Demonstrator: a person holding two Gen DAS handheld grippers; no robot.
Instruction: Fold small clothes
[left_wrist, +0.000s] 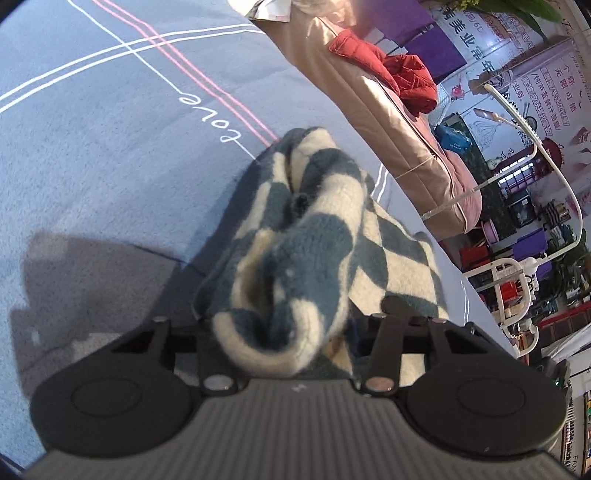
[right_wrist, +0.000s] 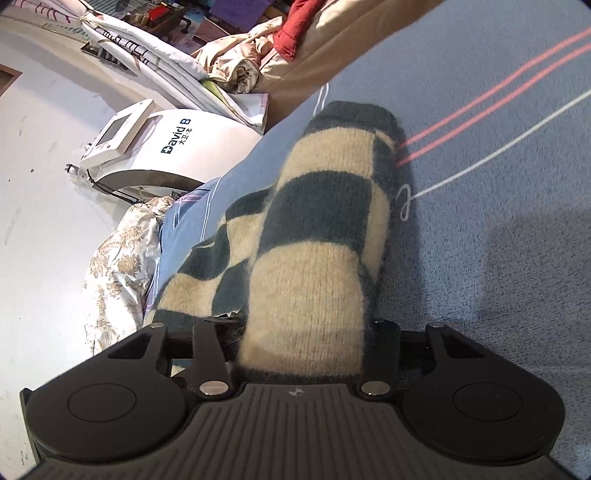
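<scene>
A small fuzzy garment, checked in dark teal and cream (left_wrist: 317, 229), lies bunched on a blue-grey bed cover (left_wrist: 92, 166). It bulges up between the arms of my left gripper (left_wrist: 291, 347) and hides the fingertips, which look shut on its near fold. In the right wrist view the same checked garment (right_wrist: 317, 236) rises in a thick fold straight from my right gripper (right_wrist: 303, 350), which looks shut on its near edge. The right fingertips are hidden by cloth too.
The bed cover (right_wrist: 498, 147) has pink and white lines and the word "Love". A beige quilt (left_wrist: 388, 110) with a red jacket (left_wrist: 399, 70) lies at the far edge. A white machine (right_wrist: 155, 147) and floral bedding (right_wrist: 118, 266) stand on the floor beside the bed.
</scene>
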